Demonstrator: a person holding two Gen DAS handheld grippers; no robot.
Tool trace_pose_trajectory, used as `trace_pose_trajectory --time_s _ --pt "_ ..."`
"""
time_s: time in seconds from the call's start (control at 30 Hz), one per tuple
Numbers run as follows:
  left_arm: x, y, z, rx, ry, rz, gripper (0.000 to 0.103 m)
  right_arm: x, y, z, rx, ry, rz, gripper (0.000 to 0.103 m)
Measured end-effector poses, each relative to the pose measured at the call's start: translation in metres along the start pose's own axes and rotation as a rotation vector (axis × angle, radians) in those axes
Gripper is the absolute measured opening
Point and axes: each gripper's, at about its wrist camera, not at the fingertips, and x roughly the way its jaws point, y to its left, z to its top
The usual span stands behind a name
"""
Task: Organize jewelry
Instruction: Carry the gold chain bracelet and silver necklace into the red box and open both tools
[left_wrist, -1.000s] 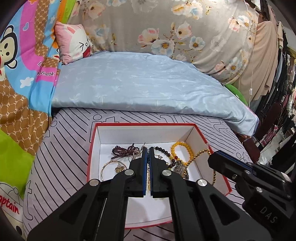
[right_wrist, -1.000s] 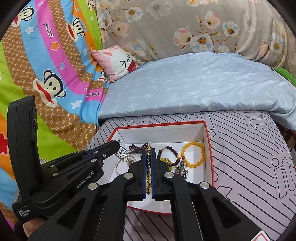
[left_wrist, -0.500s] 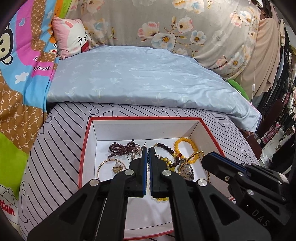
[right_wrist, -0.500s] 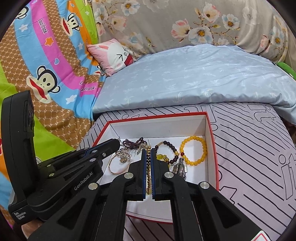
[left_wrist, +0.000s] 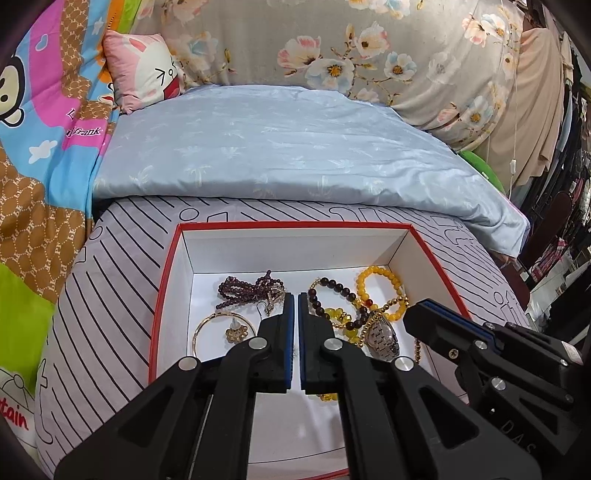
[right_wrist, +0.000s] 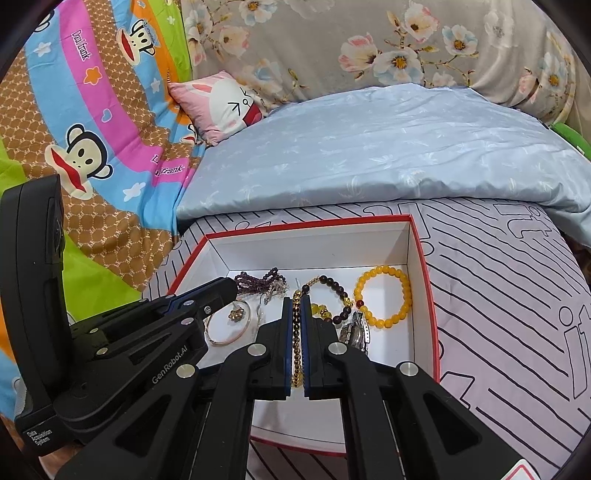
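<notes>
Two closed grippers over box (left_wrist: 166, 295), jewelry (right_wrist: 382, 297) beyond fingers (right_wrist: 286, 332)

I take the red-edged box (left_wrist: 168, 291) as my landmark. Its top is open, so I can pass in from above. Inside, the strip of white floor along its far wall (left_wrist: 295, 251) is bare, and so is the near floor (right_wrist: 317, 417) by its front rim. The middle is crowded: purple beads (left_wrist: 243, 290), a gold bangle (left_wrist: 207, 328), a dark bead bracelet (right_wrist: 336, 295), a yellow bracelet (right_wrist: 384, 299) and a watch (left_wrist: 384, 334). Its 4 upright walls block any sideways entry. Left of the box, the striped sheet (left_wrist: 107, 314) lies bare; beyond it, a blue quilt (left_wrist: 288, 147) rises.
</notes>
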Motion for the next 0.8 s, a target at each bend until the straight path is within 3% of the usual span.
trace_pose_trajectory --time_s 0.57,0.7,0.8 --pt "0.001 -0.004 0.000 0.018 -0.006 0.058 0.002 -0.003 0.002 -0.004 -0.011 -0.010 -0.019 0.010" --pt "-0.003 -0.004 0.000 0.015 -0.020 0.092 0.028 -0.006 0.001 -0.004 -0.007 -0.013 -0.026 0.016" --pt "-0.007 -0.005 0.000 0.025 -0.031 0.112 0.031 -0.010 0.002 -0.005 -0.007 -0.015 -0.034 0.018"
